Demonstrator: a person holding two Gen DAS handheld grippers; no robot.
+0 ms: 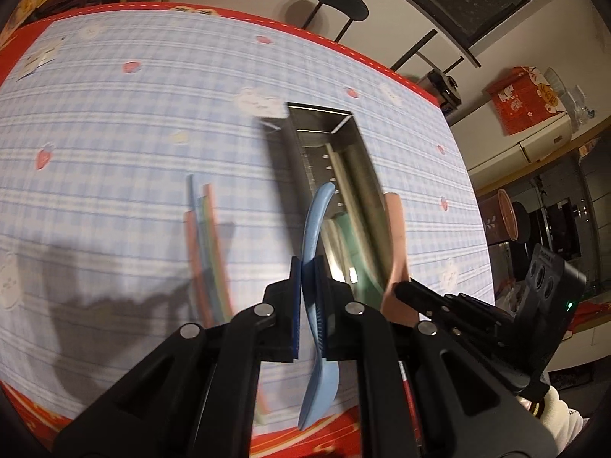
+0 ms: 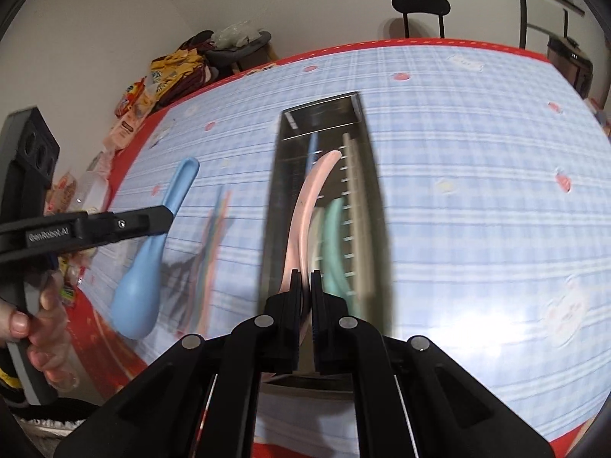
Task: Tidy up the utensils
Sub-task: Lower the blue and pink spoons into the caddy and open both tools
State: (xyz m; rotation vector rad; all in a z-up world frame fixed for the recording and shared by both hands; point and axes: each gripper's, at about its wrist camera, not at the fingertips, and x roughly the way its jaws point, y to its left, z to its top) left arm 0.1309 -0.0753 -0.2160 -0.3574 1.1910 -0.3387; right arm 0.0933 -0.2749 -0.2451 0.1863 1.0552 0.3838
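Observation:
My left gripper (image 1: 308,267) is shut on a blue spoon (image 1: 315,225) and holds it above the table, just left of a long metal utensil tray (image 1: 305,129). My right gripper (image 2: 305,278) is shut on a pink spoon (image 2: 309,198) and holds it over the same tray (image 2: 282,175), handle pointing along it. A green spoon (image 2: 334,236) and a pale one lie in the tray. The left gripper (image 2: 164,217) with the blue spoon (image 2: 143,267) shows at the left of the right wrist view. The pink spoon (image 1: 395,244) shows beside the tray in the left wrist view.
A bundle of coloured chopsticks (image 1: 204,236) lies on the blue checked tablecloth (image 1: 114,133) left of the tray; it also shows in the right wrist view (image 2: 215,229). Snack bags (image 2: 168,72) are piled past the table's far left corner. Black stools (image 1: 341,4) stand behind the table.

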